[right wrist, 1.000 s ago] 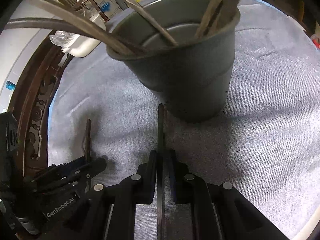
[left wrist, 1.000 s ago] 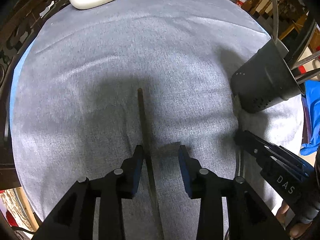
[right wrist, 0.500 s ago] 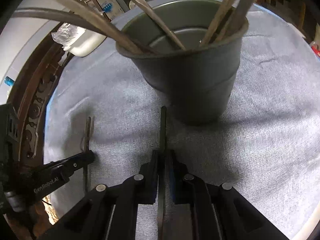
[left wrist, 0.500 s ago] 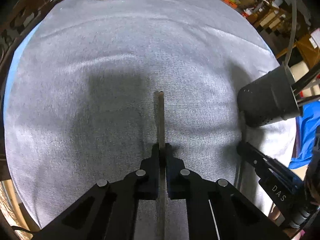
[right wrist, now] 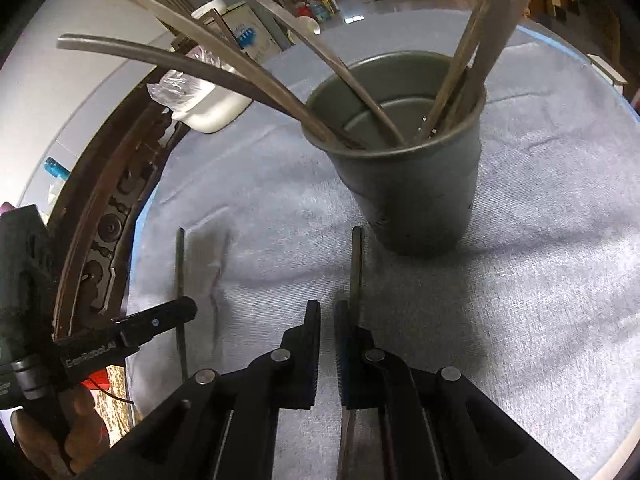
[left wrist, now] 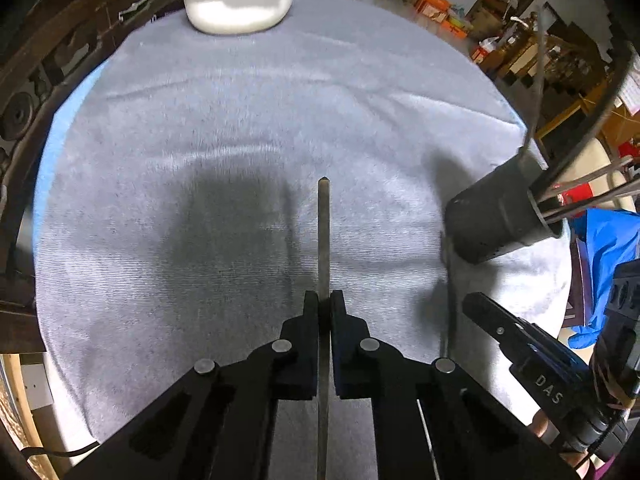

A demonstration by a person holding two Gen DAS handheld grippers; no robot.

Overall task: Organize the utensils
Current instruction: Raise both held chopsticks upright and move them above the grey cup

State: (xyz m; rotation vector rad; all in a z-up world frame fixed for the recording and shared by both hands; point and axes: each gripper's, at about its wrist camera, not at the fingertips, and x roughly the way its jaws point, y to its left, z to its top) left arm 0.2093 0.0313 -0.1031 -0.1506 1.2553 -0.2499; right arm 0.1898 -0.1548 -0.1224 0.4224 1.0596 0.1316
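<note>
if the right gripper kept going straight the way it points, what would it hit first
Most likely the gray cloth just short of the dark cup; the right gripper points steeply down. Depth is unclear.

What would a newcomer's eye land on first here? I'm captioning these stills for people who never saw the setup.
Probably the dark cup standing on the grey cloth, with long utensils fanning out of it. Next, the thin dark stick clamped in the left claw, pointing out over the cloth. A white dish sits at the cloth's far edge.
</note>
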